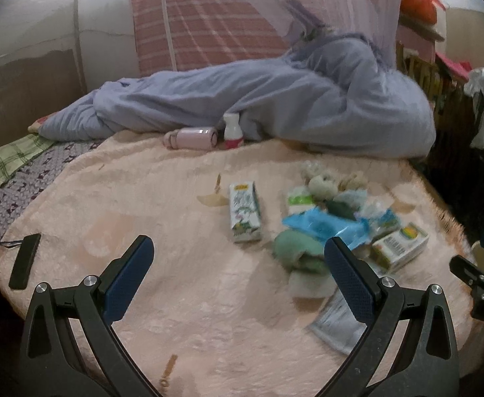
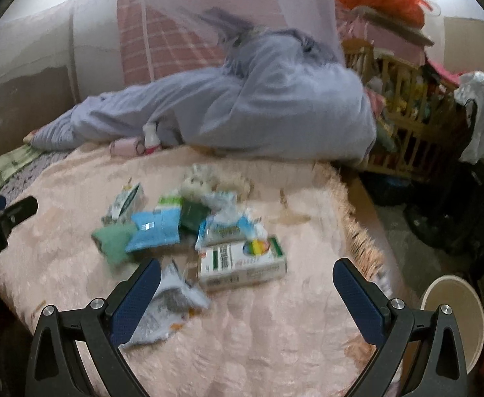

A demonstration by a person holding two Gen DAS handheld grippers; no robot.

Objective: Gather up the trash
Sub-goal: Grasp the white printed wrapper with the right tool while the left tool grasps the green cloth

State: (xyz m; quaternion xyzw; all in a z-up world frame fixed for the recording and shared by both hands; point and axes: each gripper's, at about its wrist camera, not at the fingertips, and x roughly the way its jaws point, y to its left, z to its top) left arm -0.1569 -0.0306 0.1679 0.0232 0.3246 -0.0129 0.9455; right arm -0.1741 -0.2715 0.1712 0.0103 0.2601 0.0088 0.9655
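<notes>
- Covering most of both views, a pale pink plush blanket [image 1: 182, 297] lies over the bed, with a bunched lavender-blue quilt [image 1: 275, 106] heaped along its far side.
- Hovering low over the blanket, the left gripper [image 1: 238, 284] has its blue-padded fingers spread wide with nothing between them; its right finger overlaps the near edge of the trash pile.
- The right gripper [image 2: 247, 294] also hangs over the blanket with fingers spread wide and empty, a white-and-green cardboard box [image 2: 242, 261] lying just ahead between them.
- A round cream bucket [image 2: 453, 317] stands on the floor beside the bed, by the right gripper.
- The trash lies clustered in the blanket's middle: a white-and-green drink carton [image 1: 244, 211] lies flat to the left, slightly apart from the rest.
- A light blue plastic wrapper [image 2: 154, 231] lies over a crumpled green cloth [image 2: 113, 240].
- A crinkled silver-grey foil packet [image 2: 166, 307] touches the right gripper's left finger.
- A pink cylindrical flask [image 1: 190, 137] lies against the quilt.
</notes>
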